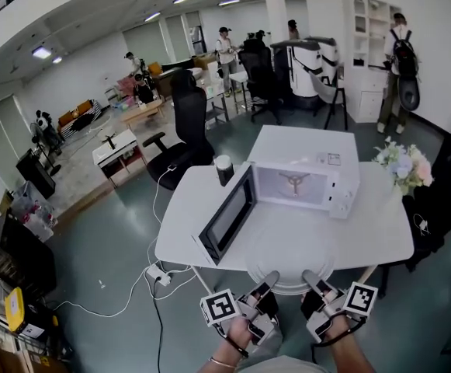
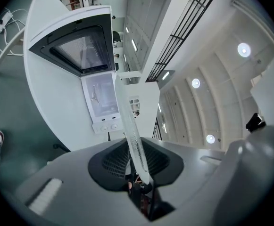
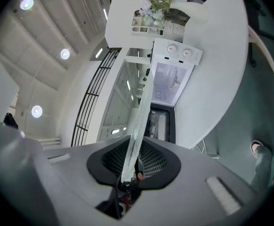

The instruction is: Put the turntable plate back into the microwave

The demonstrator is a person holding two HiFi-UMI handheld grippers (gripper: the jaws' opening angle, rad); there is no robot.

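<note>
A white microwave [image 1: 299,185] stands on the white table [image 1: 380,239] with its door [image 1: 229,216] swung open to the left and its cavity bare. I hold the clear glass turntable plate [image 1: 291,264] flat over the table's near edge, in front of the cavity. My left gripper [image 1: 268,280] is shut on its near left rim and my right gripper [image 1: 312,280] on its near right rim. In the left gripper view the plate [image 2: 129,126] runs edge-on between the pads, pointing at the microwave [image 2: 101,95]. The right gripper view shows the plate [image 3: 136,126] the same way, with the microwave [image 3: 172,81] beyond.
A black cup [image 1: 224,169] stands by the microwave's far left corner, and a bunch of flowers [image 1: 402,165] sits at the table's right end. A black office chair [image 1: 188,130] is behind the table. A power strip and cables [image 1: 157,274] lie on the floor at the left.
</note>
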